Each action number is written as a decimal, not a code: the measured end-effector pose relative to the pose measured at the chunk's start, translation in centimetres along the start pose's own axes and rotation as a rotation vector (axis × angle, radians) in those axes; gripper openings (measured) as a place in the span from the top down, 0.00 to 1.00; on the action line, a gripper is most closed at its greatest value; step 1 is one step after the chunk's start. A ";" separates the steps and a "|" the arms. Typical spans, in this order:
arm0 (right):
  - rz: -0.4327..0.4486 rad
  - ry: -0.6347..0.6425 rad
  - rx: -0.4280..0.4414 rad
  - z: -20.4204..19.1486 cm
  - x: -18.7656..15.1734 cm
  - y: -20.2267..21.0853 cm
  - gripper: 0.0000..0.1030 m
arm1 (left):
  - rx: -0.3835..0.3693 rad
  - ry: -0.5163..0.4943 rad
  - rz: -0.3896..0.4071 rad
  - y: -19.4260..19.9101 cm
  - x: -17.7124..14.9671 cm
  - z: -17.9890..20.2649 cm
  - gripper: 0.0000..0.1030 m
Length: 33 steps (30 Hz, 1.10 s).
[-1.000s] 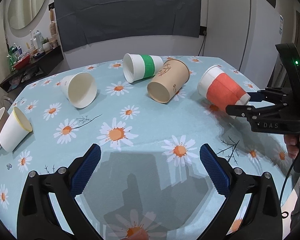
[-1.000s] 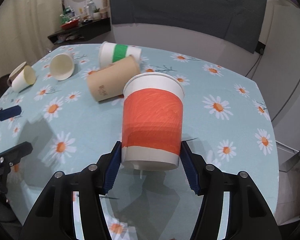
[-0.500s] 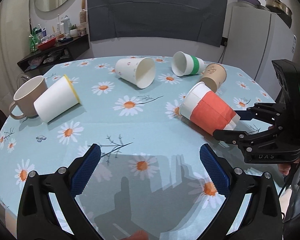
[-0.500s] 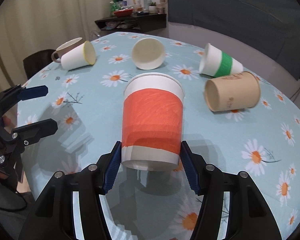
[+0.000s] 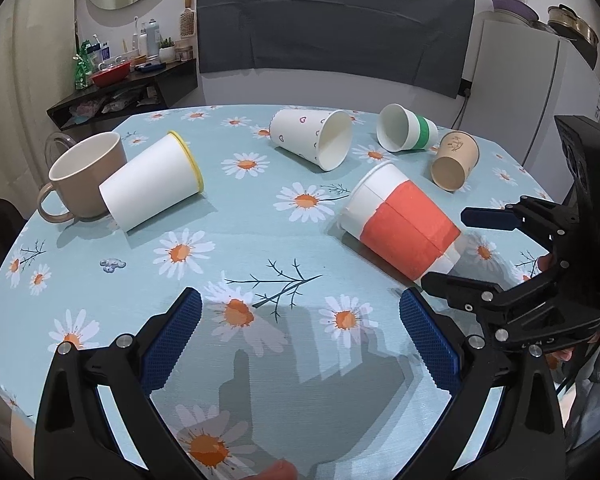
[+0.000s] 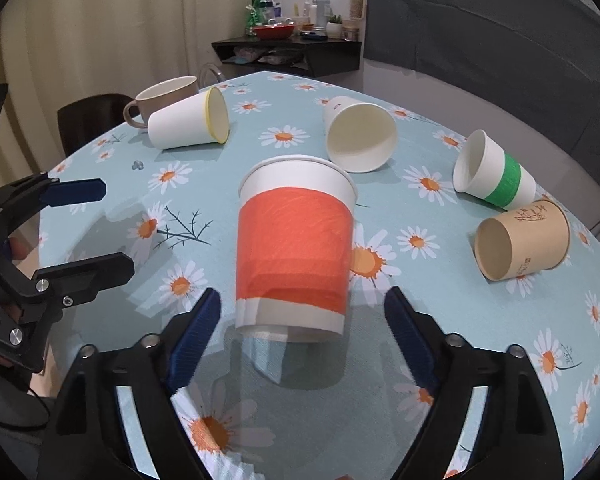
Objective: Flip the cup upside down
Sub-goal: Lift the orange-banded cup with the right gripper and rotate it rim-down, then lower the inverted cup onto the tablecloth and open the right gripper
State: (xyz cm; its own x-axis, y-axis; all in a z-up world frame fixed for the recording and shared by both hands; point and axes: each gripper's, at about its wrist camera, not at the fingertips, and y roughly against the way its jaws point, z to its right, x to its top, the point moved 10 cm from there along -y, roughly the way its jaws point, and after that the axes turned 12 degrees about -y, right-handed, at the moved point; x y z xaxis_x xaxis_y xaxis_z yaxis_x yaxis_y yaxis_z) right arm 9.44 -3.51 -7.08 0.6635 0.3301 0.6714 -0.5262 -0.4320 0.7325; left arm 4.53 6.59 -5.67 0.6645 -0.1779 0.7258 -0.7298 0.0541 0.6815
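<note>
A white paper cup with an orange sleeve (image 6: pixel 294 252) lies between the blue fingers of my right gripper (image 6: pixel 302 332), mouth pointing away from me. The jaws stand wide, with a gap on each side of the cup. In the left wrist view the same cup (image 5: pixel 404 228) lies tilted on the daisy tablecloth (image 5: pixel 240 248), base toward the right gripper (image 5: pixel 452 248). My left gripper (image 5: pixel 300 336) is open and empty above the table's near side; it also shows at the left in the right wrist view (image 6: pixel 88 232).
Other cups lie on their sides: a yellow-rimmed white cup (image 5: pixel 152 186) against a beige mug (image 5: pixel 84 178), a heart-print cup (image 5: pixel 312 138), a green-banded cup (image 5: pixel 408 128) and a brown cup (image 5: pixel 456 160). A shelf (image 5: pixel 128 88) and a fridge (image 5: pixel 540 92) stand behind.
The right gripper has opened and let go of the orange cup, which now lies loose between its fingers. Both grippers have swung around the table, so the other cups sit differently in view.
</note>
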 end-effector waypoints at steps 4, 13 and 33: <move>0.016 -0.014 -0.075 2.5 -1.6 1.7 0.14 | -0.019 -0.005 -0.006 -0.2 0.6 1.6 0.06; 0.130 -0.201 -0.163 8.2 -4.6 6.7 0.09 | -0.061 0.054 -0.030 -2.4 2.4 6.0 0.06; 0.137 -0.176 0.069 6.7 -6.1 6.3 0.08 | 0.070 0.292 -0.150 -6.4 2.3 6.1 0.07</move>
State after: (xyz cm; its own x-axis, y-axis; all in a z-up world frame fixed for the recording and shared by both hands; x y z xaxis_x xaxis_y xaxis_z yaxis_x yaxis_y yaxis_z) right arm 5.66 -13.87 -7.25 0.6742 0.1151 0.7296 -0.5843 -0.5212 0.6221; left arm 9.79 -0.13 -8.96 0.7758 0.1112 0.6211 -0.6231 -0.0206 0.7819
